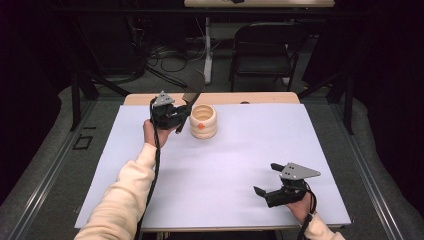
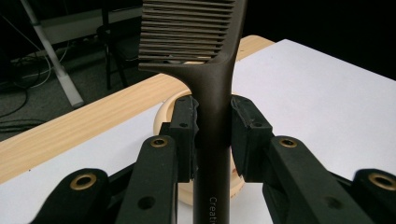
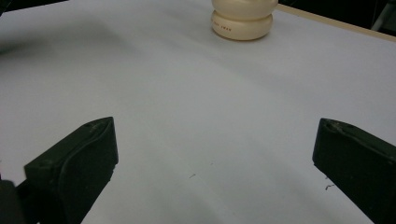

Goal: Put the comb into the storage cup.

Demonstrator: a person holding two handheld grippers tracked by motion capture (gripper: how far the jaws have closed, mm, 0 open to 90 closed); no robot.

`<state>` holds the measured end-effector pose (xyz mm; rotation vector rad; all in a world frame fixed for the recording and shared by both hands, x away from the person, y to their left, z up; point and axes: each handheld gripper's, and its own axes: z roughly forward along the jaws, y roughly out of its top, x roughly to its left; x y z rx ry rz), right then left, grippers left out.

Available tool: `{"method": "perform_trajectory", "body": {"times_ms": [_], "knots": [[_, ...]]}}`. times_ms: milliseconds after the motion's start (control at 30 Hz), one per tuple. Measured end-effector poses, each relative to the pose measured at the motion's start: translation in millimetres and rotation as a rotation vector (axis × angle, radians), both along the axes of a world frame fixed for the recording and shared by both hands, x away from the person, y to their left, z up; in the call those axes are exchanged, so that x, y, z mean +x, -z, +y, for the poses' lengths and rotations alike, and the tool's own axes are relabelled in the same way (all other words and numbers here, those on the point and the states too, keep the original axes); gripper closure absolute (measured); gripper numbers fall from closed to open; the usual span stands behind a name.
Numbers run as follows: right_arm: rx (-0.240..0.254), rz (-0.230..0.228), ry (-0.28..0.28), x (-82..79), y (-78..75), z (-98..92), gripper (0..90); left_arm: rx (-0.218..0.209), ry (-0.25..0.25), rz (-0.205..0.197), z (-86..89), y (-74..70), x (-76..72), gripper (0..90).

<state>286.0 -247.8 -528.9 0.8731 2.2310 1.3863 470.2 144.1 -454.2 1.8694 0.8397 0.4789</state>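
High view: a person's left hand holds the left tongs (image 1: 181, 114) near the far left part of a white surface (image 1: 240, 165). These tongs are clenched on the handle of a dark comb (image 1: 190, 97), which stands nearly upright, its long axis running from the handle end near the surface up to the toothed head tilting slightly right and away. Just to the right of the comb stands a cream ribbed holder (image 1: 203, 121), open at the top, with a small orange mark on its near side. The comb's lower end looks to hang beside the holder's left wall, not inside it; whether the two touch cannot be told. The left hand is by far the nearer to the holder. The right tongs (image 1: 265, 180) rest low at the near right, well apart from it. The far wooden edge of the surface lies just behind the holder, with broad bare room in front and to the right.

Left gripper view: both black pads press the comb (image 2: 212, 154) handle from either side; the teeth rise above. The holder's rim (image 2: 163, 112) shows behind and below.

Right gripper view: the right tongs (image 3: 215, 154) are released, spread wide over bare white surface (image 3: 187, 93), nothing between them. The holder (image 3: 243, 21) stands far ahead.
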Motion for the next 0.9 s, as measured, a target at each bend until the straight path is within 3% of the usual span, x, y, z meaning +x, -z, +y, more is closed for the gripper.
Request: {"method": "perform_trajectory", "body": {"times_ms": [900], "knots": [[-0.002, 0.000, 0.000, 0.3, 0.1, -0.3, 0.0, -0.010, 0.004, -0.034, -16.1, -13.7, 15.9, 72.2]]}}
